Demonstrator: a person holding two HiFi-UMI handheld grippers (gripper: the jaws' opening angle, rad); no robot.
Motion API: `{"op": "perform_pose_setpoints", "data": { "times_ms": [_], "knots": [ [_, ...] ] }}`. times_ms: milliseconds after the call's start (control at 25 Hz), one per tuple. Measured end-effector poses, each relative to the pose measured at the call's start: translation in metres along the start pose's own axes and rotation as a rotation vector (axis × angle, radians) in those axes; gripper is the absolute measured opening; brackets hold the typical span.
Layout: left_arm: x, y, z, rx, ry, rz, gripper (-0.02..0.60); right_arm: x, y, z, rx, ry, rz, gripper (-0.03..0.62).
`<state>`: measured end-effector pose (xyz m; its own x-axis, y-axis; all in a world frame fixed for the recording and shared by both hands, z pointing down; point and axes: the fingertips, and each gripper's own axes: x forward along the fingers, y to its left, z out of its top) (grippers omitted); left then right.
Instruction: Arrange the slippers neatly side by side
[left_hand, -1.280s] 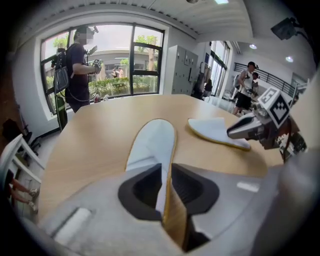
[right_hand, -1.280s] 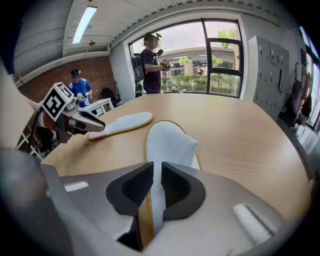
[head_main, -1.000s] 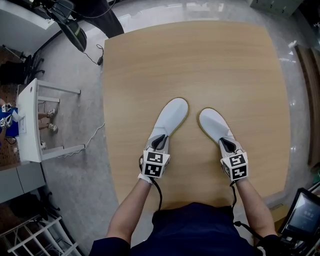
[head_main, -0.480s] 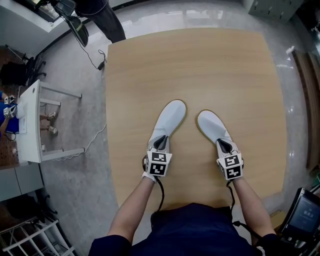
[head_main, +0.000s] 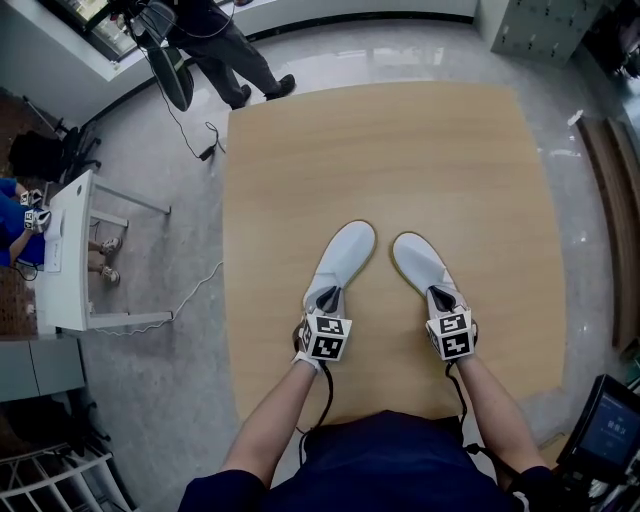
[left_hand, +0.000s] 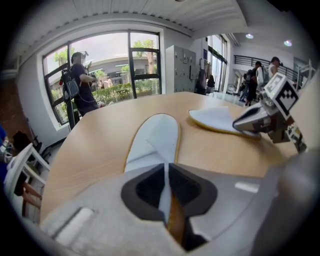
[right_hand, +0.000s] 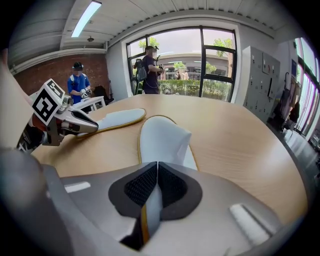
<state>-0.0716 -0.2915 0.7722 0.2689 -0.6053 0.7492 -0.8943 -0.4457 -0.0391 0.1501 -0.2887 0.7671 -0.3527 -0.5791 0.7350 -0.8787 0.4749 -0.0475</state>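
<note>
Two white slippers with tan edging lie on the wooden table, toes pointing away from me. The left slipper leans a little to the right; my left gripper is shut on its heel end, and its white edge shows pinched between the pads. The right slipper leans a little to the left; my right gripper is shut on its heel, with the white upper running out ahead of the jaws. The two toes sit close together, a narrow strip of table between them.
The table's near edge runs just under my forearms. At the left stands a white desk with a cable on the grey floor. A person stands beyond the far left corner. A dark screen sits at the lower right.
Both slippers have slid a little nearer each other and sit straighter, the gap between them narrower. The head camera has tilted, so a person now shows at the top left.
</note>
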Motion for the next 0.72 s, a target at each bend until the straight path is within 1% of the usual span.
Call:
{"op": "perform_pose_setpoints", "data": {
  "times_ms": [80,280,560,720],
  "knots": [
    [-0.005,-0.003,-0.003,0.008,0.002,0.010,0.029,-0.003,0.002,-0.004,-0.001,0.000,-0.006,0.015],
    [-0.024,-0.005,-0.017,-0.064,0.022,-0.016,0.029,-0.016,0.017,-0.012,0.038,0.016,0.003,0.015],
    [-0.020,-0.019,-0.032,-0.049,0.040,-0.028,0.029,-0.012,0.014,-0.035,0.044,0.023,0.002,0.015],
    [-0.025,-0.026,-0.041,-0.088,0.046,-0.041,0.029,-0.020,0.020,-0.040,0.088,0.027,0.003,0.015]
  ]
}}
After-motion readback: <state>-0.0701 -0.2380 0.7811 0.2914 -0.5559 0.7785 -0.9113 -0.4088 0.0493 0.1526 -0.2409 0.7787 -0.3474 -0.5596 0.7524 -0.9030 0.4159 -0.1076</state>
